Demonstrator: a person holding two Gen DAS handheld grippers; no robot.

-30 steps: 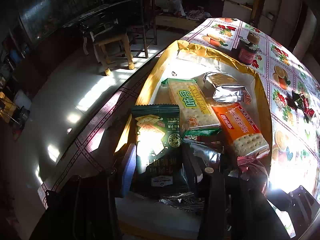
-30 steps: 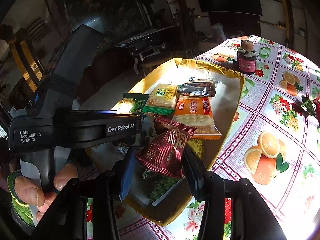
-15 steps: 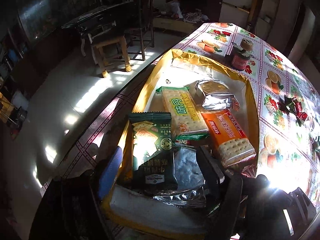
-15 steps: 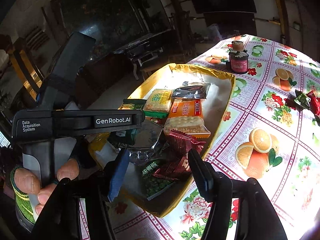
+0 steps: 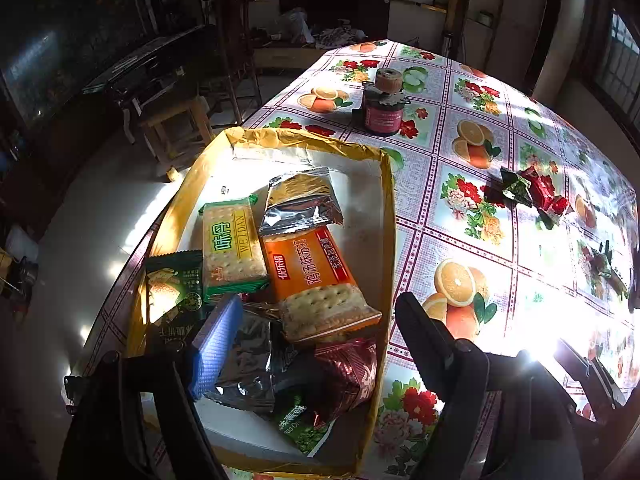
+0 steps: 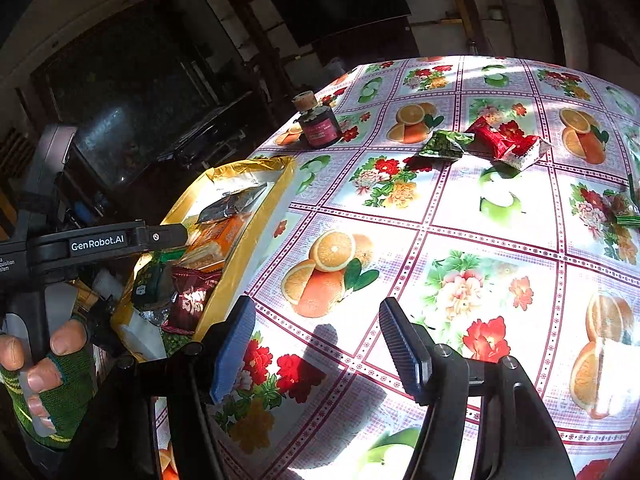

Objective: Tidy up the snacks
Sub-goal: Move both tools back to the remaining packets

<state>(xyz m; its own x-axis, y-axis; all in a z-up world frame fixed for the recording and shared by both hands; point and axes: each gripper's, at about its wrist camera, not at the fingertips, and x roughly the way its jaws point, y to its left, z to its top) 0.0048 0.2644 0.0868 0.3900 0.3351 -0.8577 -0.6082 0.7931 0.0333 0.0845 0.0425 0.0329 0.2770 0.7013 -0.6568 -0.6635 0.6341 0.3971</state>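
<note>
A yellow-rimmed tray (image 5: 387,216) on the flowered tablecloth holds several snack packs: an orange cracker pack (image 5: 316,280), a green-yellow cracker pack (image 5: 230,246), a dark green pack (image 5: 170,284), a silver pack (image 5: 300,200) and a dark red pack (image 5: 348,364). My left gripper (image 5: 320,340) is open and empty above the tray's near end. My right gripper (image 6: 316,348) is open and empty over bare tablecloth right of the tray (image 6: 240,252). Loose red and green snack packs (image 6: 504,142) lie farther back on the table; they also show in the left wrist view (image 5: 528,194).
A small dark red jar (image 6: 318,124) with a cork lid stands behind the tray. More wrappers (image 6: 624,208) lie at the right edge. The table's left edge runs beside the tray, with a wooden stool (image 5: 176,128) and floor below.
The left gripper let go of the dark green pack, opened and drew back. The right gripper dropped the dark red pack into the tray, opened and swung right over the tablecloth.
</note>
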